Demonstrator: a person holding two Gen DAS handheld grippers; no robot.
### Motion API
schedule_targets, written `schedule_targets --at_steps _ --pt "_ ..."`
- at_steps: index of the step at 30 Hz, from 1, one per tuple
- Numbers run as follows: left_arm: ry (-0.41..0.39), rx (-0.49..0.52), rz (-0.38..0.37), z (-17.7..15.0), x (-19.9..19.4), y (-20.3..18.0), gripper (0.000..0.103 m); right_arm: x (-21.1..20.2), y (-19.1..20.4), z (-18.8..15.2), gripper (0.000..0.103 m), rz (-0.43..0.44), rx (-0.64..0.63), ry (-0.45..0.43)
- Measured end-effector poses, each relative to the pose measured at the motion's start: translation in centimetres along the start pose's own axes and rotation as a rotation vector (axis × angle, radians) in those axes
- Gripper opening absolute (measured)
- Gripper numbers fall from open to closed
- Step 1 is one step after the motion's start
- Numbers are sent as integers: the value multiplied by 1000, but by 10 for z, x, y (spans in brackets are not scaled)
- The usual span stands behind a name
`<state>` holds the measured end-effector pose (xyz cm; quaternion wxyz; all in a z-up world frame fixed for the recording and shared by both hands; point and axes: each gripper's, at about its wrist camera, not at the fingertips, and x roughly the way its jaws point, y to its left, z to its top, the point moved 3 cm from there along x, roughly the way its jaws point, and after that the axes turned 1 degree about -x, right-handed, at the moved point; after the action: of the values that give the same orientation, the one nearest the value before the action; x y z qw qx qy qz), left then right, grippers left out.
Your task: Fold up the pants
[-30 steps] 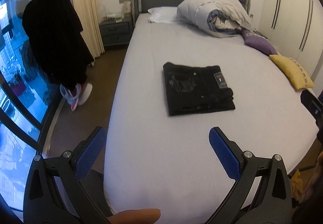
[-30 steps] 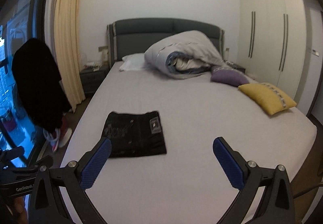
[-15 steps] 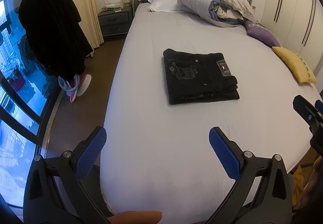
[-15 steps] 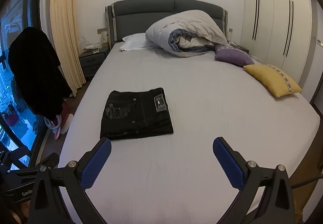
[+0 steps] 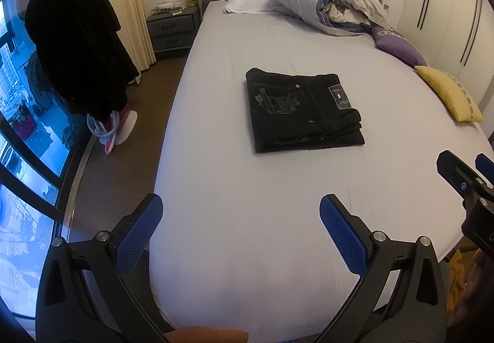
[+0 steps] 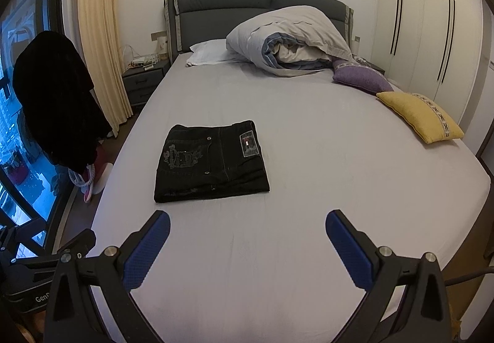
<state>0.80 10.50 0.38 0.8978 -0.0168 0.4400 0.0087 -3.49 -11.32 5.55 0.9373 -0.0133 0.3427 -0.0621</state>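
Black pants [image 5: 301,110] lie folded into a flat rectangle on the grey bed sheet [image 5: 247,188], with a patch label and embroidered pocket facing up. They also show in the right wrist view [image 6: 211,162]. My left gripper [image 5: 240,219] is open and empty above the near part of the bed, well short of the pants. My right gripper [image 6: 247,232] is open and empty too, also short of the pants. Part of the right gripper shows at the left wrist view's right edge [image 5: 463,179].
A bundled duvet [image 6: 290,40] and white pillow [image 6: 210,54] lie at the headboard. A purple cushion [image 6: 359,77] and yellow cushion [image 6: 420,117] sit at the bed's right side. A dark garment [image 5: 77,43] hangs left by the window, near a nightstand [image 5: 173,29].
Both grippers have stayed open and empty while the views shifted and tilted slightly; the folded pants have not moved on the bed.
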Motion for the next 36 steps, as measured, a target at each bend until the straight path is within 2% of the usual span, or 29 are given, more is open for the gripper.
schedule_targets --at_steps 36 --pt "13 -4 14 1 11 -9 103 9 2 -16 103 -10 -16 81"
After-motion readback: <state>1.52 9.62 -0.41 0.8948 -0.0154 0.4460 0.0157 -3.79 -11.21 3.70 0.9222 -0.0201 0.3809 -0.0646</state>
